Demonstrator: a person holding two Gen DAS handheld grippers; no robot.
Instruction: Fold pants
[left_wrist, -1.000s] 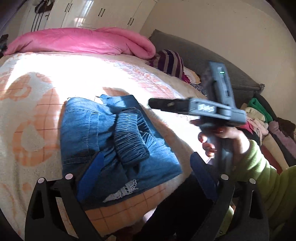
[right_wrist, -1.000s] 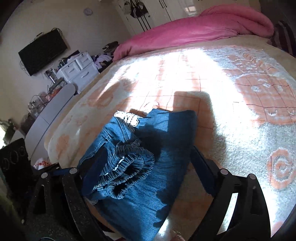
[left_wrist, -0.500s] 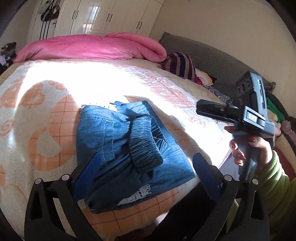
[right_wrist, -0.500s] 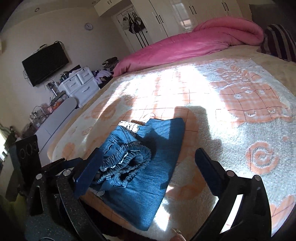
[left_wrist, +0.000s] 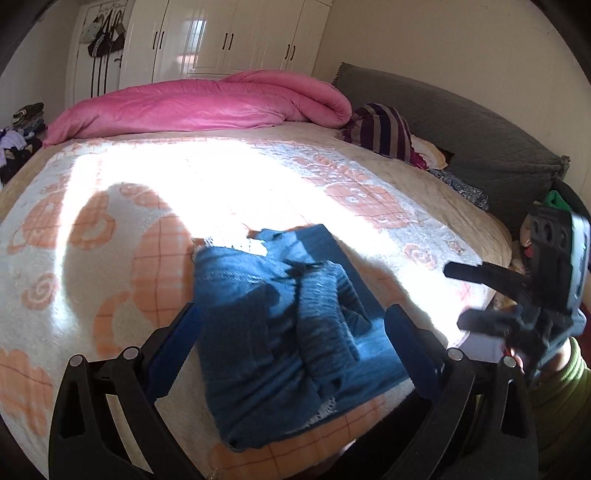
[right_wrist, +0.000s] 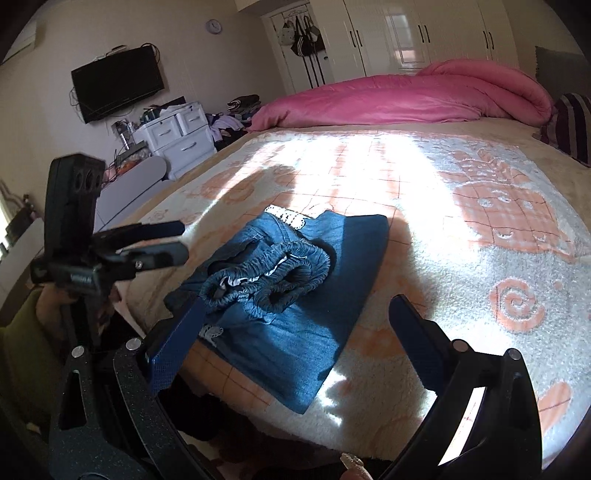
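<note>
Blue denim pants (left_wrist: 288, 332) lie folded in a compact stack near the bed's front edge, elastic waistband on top; they also show in the right wrist view (right_wrist: 291, 291). My left gripper (left_wrist: 291, 343) is open and empty, raised above and behind the stack. My right gripper (right_wrist: 295, 343) is open and empty, also drawn back from the pants. Each gripper shows in the other's view: the right one (left_wrist: 476, 295) at the right, the left one (right_wrist: 166, 243) at the left.
The bed has a white and orange blanket (left_wrist: 110, 236). A pink duvet (left_wrist: 207, 107) lies at the far side, with a striped pillow (left_wrist: 384, 133) and grey headboard cushion (left_wrist: 461, 133). White drawers (right_wrist: 177, 136) and a wall TV (right_wrist: 118, 81) stand left.
Both grippers have pulled up and back from the folded pants, so more of the bed and room shows. The pants have stayed in place.
</note>
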